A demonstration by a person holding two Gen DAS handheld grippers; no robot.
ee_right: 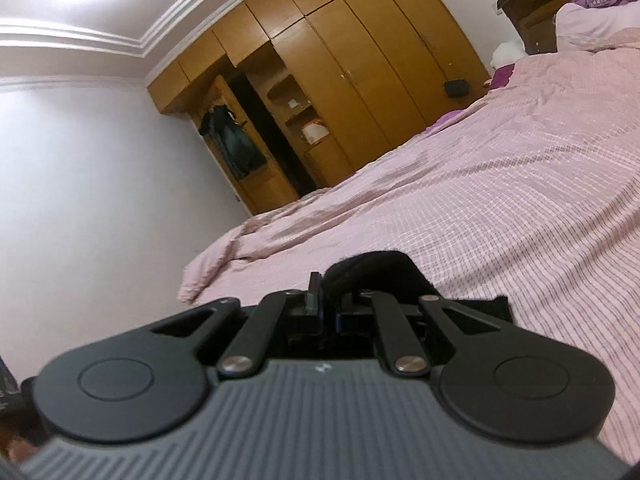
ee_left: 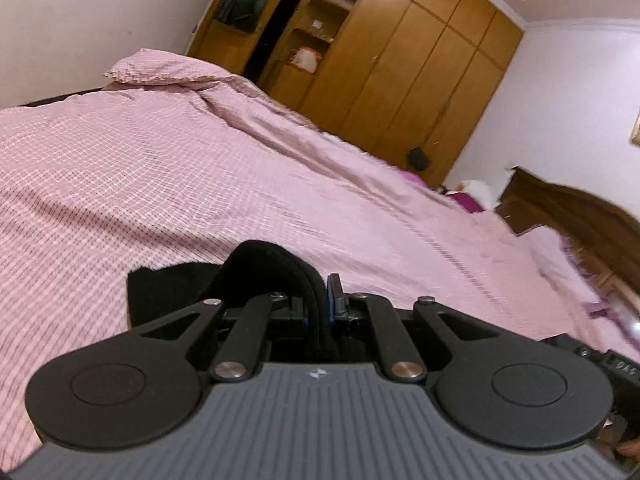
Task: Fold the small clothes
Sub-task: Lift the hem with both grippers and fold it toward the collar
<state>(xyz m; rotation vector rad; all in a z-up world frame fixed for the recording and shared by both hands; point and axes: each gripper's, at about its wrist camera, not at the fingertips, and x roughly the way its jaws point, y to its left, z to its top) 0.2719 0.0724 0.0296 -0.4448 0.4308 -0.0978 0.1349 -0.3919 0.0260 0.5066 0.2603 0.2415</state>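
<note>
Black garment (ee_left: pixel 256 268) clamped in both grippers, left gripper (ee_left: pixel 320 300) and right gripper (ee_right: pixel 328 300), fingers pinched tight on fabric, above pink checked bed (ee_left: pixel 160 168).

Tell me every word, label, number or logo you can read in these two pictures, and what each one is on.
"DAS": pale letters on a black part at the right edge of the left wrist view; the rest is cut off.
Small pale emblem on the grey ribbed housing of the left gripper: a mark, no letters.
The same emblem on the right gripper housing: blurred, no letters.
Items on the wardrobe shelves: too small to read.
</note>
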